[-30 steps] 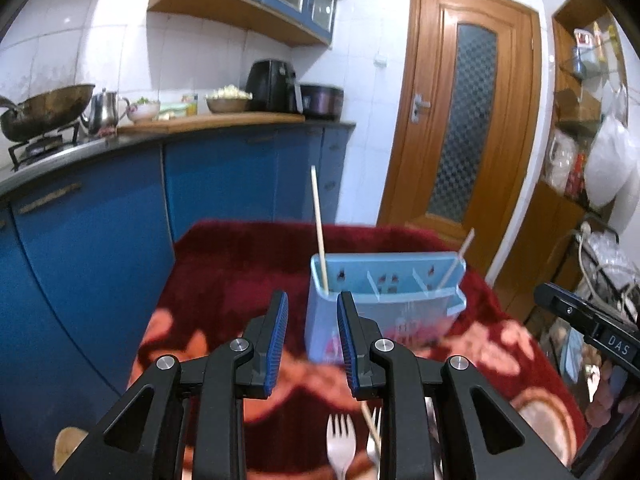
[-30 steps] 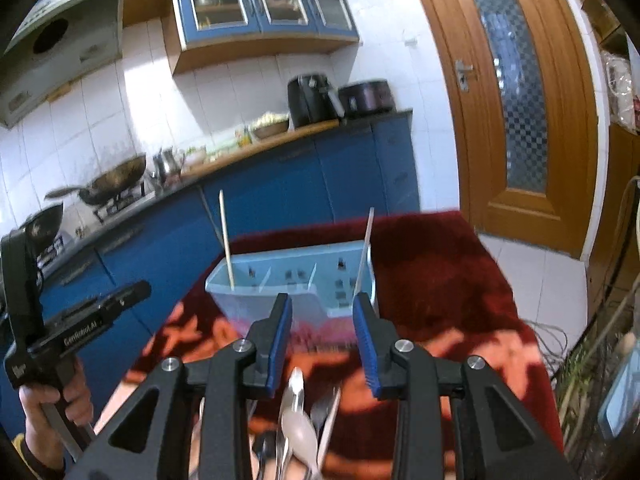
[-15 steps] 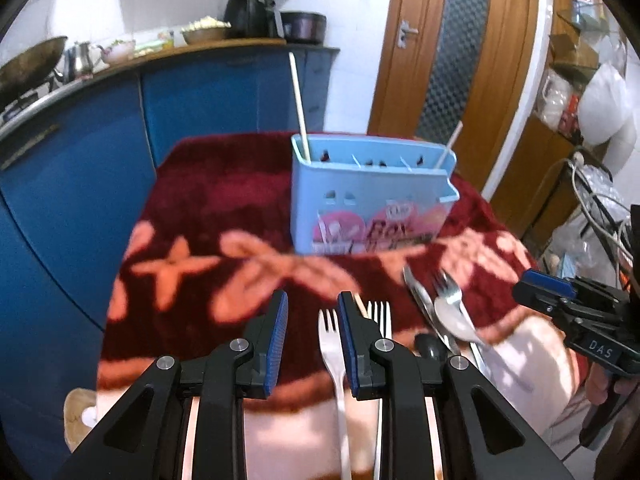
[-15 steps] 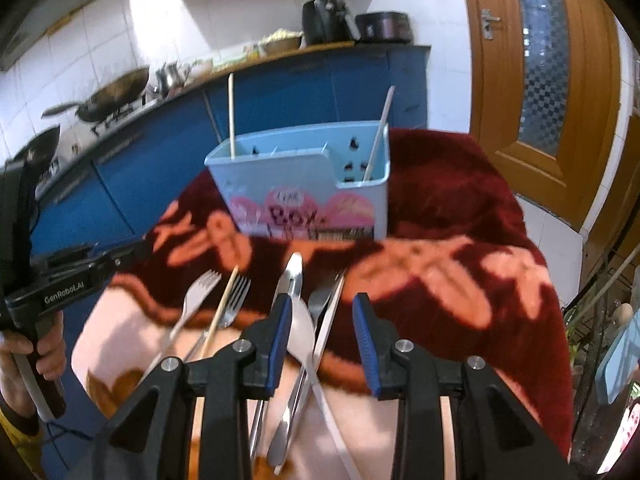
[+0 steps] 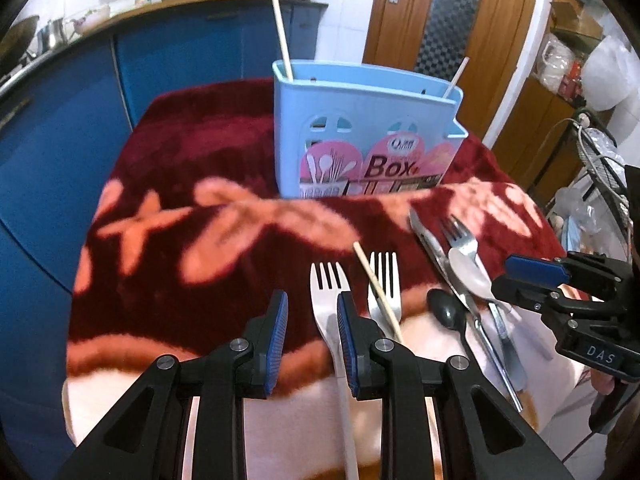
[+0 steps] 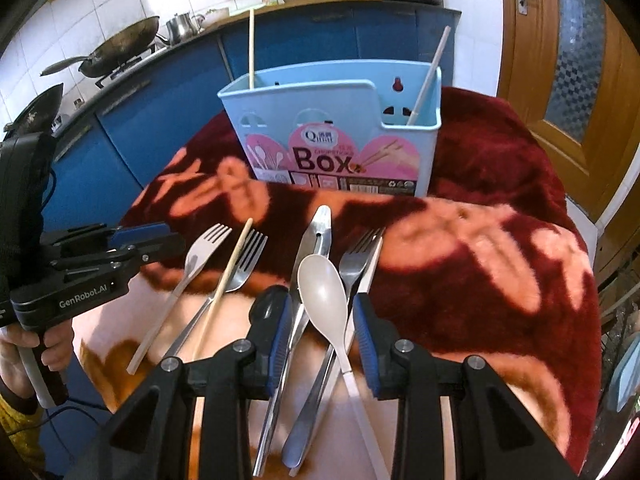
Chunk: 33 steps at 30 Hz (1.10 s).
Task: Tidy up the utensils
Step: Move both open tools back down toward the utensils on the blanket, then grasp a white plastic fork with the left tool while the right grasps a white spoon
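Note:
A light blue utensil box stands upright on the red blanket, with one chopstick at each end; it also shows in the right wrist view. My left gripper is open and empty, low over the blanket, just left of a white fork. A loose chopstick and a steel fork lie right of it. My right gripper is open, with a grey spoon, metal tongs and a steel fork lying between its fingers.
The red and pink blanket covers the table. Blue kitchen cabinets run along the left, with a wok on the stove. A wooden door is at the right. A black spoon lies beside the tongs.
Both grippers have dropped lower and tilted down toward the utensils on the blanket. The box now appears farther up in both views. Both stay open.

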Tool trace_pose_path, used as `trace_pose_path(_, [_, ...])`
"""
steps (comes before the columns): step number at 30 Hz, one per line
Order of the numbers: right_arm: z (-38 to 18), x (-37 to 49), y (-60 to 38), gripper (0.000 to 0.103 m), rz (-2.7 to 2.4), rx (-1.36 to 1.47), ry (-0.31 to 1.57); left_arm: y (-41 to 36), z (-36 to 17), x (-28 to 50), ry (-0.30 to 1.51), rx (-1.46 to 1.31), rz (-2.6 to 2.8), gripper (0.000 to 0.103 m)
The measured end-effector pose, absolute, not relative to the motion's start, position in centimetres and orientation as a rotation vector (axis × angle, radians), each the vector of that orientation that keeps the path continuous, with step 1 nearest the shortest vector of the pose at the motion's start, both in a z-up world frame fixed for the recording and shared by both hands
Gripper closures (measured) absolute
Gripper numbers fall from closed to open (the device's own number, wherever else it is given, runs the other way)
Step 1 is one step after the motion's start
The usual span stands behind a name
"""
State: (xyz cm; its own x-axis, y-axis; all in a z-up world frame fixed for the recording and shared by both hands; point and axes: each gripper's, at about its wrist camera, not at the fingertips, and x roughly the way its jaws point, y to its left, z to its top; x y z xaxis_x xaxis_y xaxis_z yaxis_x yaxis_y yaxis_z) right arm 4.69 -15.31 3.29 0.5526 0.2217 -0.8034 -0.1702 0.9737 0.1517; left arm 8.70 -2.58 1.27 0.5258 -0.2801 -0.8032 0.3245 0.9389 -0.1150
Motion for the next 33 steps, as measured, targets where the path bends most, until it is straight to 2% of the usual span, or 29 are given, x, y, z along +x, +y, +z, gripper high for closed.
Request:
trace_pose_path(19, [1.4,7.2,-15.3,0.069,0.241,0.022,1.07,-3.2,-1.1,10.8,1.09,-0.06,-0.459,0.077])
trace_pose_path(21, [1.4,7.5,-15.4,0.069,0.246,0.021,1.083,-3.3,-1.1,10.7,1.082,-0.058,-0.463,0.081])
trace_pose_path(28, [1.8,7.7,-16.1,0.097,0.255,0.026,1.082,-3.9,-0.7,10.1,1.038,-0.034,-0.48,0.082])
trace_pose_path(33, [2.1,6.9,-15.9,0.099,0.28,0.034,1.062,-3.7,-0.4,9.8,1.016,-0.046,-0.478,0.082])
